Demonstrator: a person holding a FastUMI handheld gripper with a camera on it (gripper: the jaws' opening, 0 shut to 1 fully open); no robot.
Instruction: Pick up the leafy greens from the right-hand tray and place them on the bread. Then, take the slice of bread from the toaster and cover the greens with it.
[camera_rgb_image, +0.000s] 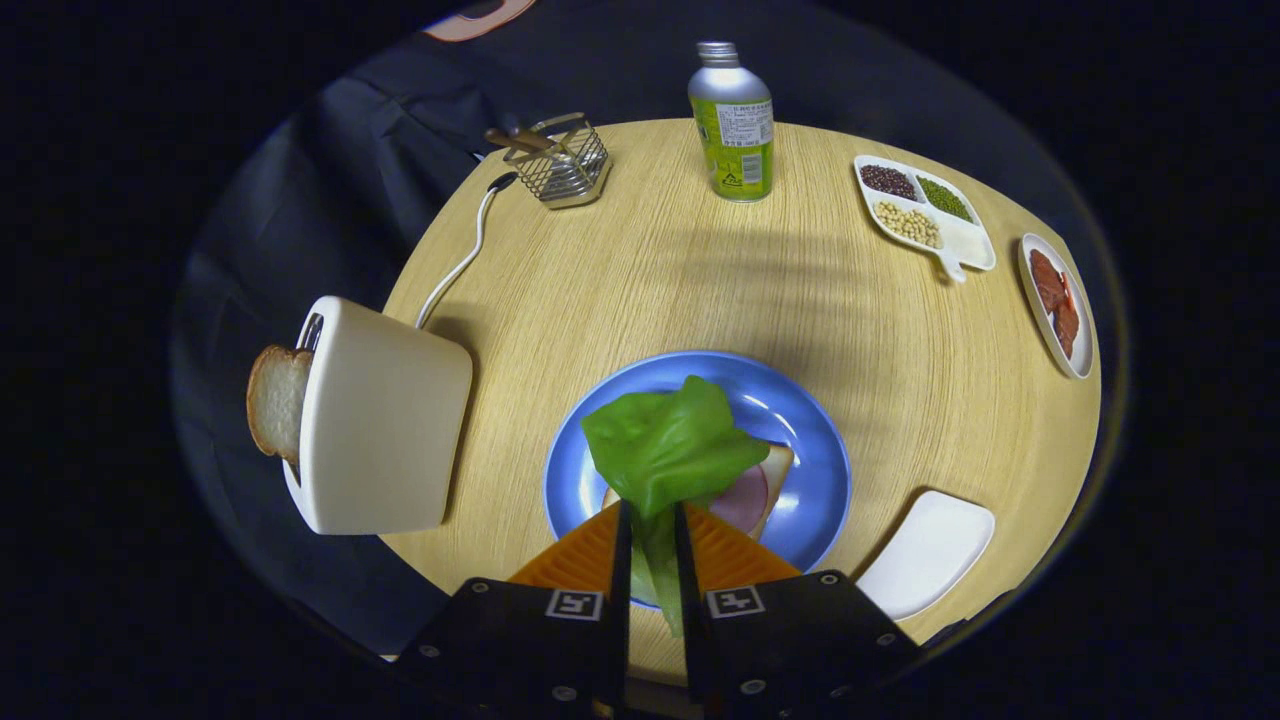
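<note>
The gripper (652, 515) is pinching the lettuce leaf (668, 445) between both fingers, holding it over the ham-topped bread (752, 492) on the blue plate (810, 440). Releasing the leaf is pending. The second bread slice (276, 400) is waiting in the toaster (385, 420), untouched.

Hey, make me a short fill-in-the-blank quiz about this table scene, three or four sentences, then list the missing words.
1. The gripper has its fingers closed on the green leafy lettuce, held above the round ____ plate.
2. A slice of toasted bread sticks out of the cream-white ____.
3. The green metal bottle stands ____ on the round wooden table.
4. The white divided dish holds three kinds of ____.

Missing words: blue; toaster; upright; beans
</note>
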